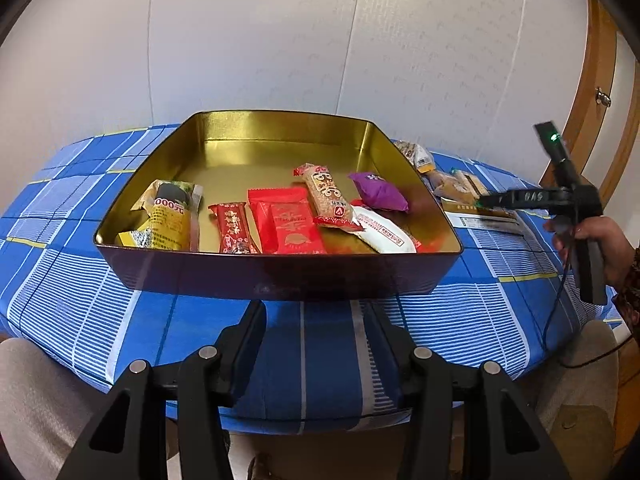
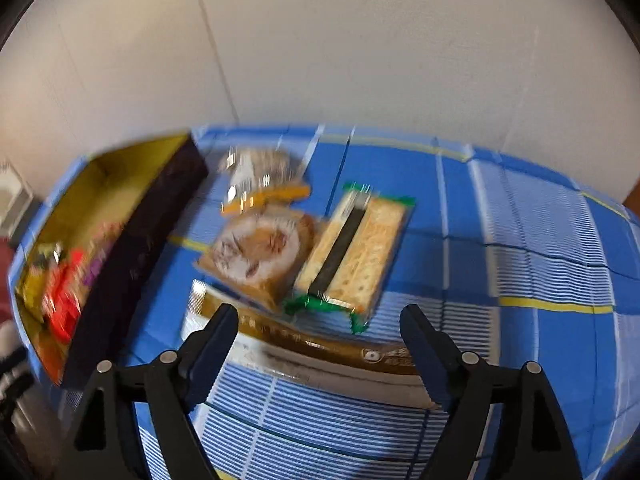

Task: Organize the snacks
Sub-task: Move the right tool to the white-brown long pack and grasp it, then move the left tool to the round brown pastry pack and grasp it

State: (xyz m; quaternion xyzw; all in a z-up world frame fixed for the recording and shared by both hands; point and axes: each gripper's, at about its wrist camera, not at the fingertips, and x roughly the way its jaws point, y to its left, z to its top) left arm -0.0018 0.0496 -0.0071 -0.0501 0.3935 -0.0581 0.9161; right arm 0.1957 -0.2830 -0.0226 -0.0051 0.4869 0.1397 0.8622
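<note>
the tin (image 1: 276, 276) sits on the desk (image 1: 80, 280), which carries a blue checked cloth. the tin interior is gold; its outer wall is dark. inside, along the near wall, from left to right: a yellow pack (image 1: 170, 216), a small red bar (image 1: 234, 228), a red pack (image 1: 288, 222), a long sesame bar (image 1: 330, 198) lying partly on the red pack, a white pack (image 1: 384, 232), and a purple pack (image 1: 378, 191) behind it. the far half of the tin floor is bare.

outside the tin, on its right side, more snacks lie on the cloth: a clear bag (image 2: 256, 178) with an orange edge, a round cake (image 2: 260, 254) in clear wrap, a cracker pack (image 2: 356, 252) with green ends just beside the cake, and a flat brown pack (image 2: 320, 346) nearest the camera, partly under the cake.

the left claw (image 1: 316, 328) is spread and empty, positioned over the near desk edge in front of the tin.

the right claw (image 2: 318, 336) is spread wide and empty, above the flat brown pack, touching nothing. this view is motion-blurred. a hand (image 1: 596, 244) holds its grip.
</note>
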